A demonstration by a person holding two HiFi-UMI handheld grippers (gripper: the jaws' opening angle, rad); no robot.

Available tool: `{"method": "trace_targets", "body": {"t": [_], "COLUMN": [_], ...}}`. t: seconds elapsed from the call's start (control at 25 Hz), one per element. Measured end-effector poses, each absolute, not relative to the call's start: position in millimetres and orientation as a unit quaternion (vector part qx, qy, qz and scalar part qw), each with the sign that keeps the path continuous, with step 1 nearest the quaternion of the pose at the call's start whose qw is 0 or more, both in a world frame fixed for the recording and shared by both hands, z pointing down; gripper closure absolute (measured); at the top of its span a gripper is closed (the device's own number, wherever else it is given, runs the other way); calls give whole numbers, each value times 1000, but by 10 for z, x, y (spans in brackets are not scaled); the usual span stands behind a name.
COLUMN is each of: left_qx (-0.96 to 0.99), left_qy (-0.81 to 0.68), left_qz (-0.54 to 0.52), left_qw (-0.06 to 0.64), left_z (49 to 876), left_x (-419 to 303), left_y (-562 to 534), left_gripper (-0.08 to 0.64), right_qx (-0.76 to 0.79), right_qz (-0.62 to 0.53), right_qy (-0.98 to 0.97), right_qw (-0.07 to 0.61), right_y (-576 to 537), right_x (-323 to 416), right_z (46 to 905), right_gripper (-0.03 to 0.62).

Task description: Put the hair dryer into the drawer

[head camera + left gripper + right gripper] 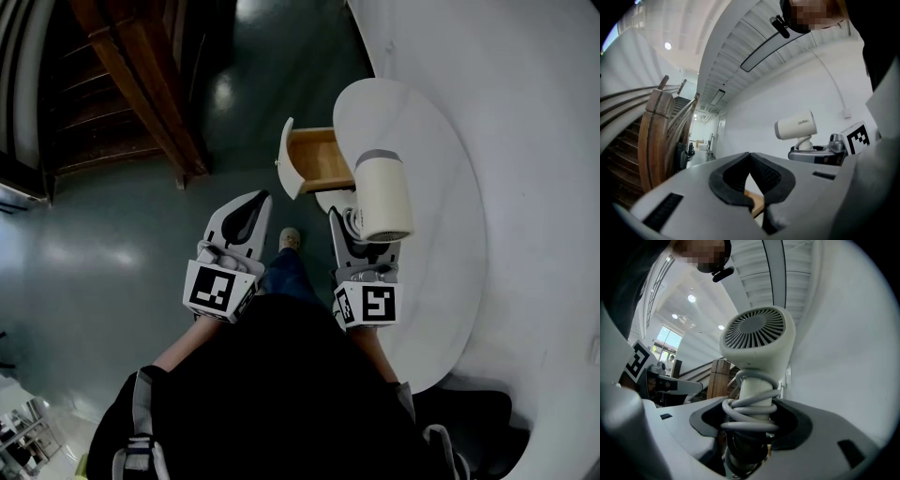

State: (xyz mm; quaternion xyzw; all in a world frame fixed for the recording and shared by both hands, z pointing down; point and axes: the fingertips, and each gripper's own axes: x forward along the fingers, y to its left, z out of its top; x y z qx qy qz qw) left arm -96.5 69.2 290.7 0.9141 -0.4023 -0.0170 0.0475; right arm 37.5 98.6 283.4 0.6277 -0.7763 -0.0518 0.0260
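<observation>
A cream hair dryer (384,195) stands upright in my right gripper (361,225), which is shut on its handle. In the right gripper view the grey cord is wound round the handle (752,401) between the jaws of the right gripper (750,427), and the rear grille (757,329) faces the camera. The wooden drawer (319,159) stands pulled open just ahead of the dryer, its white front panel (286,159) to the left. My left gripper (255,204) is shut and empty, level with the right one, to the left of the drawer. From the left gripper view the dryer (797,125) shows at the right.
The drawer belongs to a round white cabinet (441,253) against a curved white wall (525,94). A wooden staircase (141,84) rises at the far left over a dark glossy floor (94,253). The person's shoe (291,238) shows between the grippers.
</observation>
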Motion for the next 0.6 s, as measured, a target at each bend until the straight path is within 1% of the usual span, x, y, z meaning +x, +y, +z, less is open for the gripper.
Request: {"method": "trace_targets", "body": {"t": [0.28, 0.48, 0.6], "left_qx": [911, 911, 907], "left_qy": [-408, -406, -416], "left_qz": [-9, -33, -27], "left_qw": [64, 57, 58], "left_z": [2942, 2918, 2968], "left_x": [-670, -420, -317], "left_y": [20, -441, -699], "left_gripper": [552, 552, 552], "right_qx": [615, 595, 586], "right_qz": [-42, -46, -33], "right_qy": [-786, -800, -807], "right_qw": [47, 64, 68], "right_y": [200, -328, -590], "right_x": [664, 821, 925], "right_z": [2945, 3029, 3129], "right_gripper": [307, 307, 307]}}
